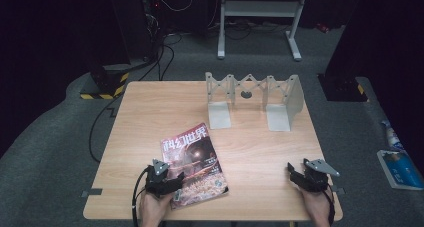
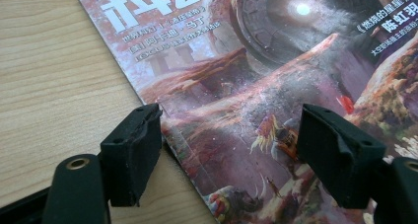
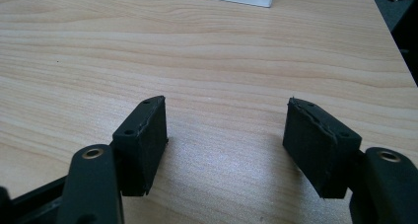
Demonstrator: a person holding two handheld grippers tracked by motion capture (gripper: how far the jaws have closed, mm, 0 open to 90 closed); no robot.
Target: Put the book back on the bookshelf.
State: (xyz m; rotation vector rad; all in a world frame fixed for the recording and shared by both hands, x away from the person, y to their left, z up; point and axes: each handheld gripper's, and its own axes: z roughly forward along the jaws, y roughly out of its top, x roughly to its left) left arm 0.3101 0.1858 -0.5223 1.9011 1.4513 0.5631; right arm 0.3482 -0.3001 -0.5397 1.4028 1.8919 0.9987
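Left gripper view: blocky black left claw point(image 2: 229, 150) spread above glossy magazine point(image 2: 256, 86); right claw point(image 3: 226, 145) spread over woodgrain table point(image 3: 197, 51).

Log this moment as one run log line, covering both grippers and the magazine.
left gripper: open over magazine edge | right gripper: open, above bare table | magazine: flat, closed | bookend rack: empty

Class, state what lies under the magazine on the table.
The magazine lies flat on the wooden table. Whatever might sit beneath its cover is hidden. The left gripper hovers over its near-left edge.
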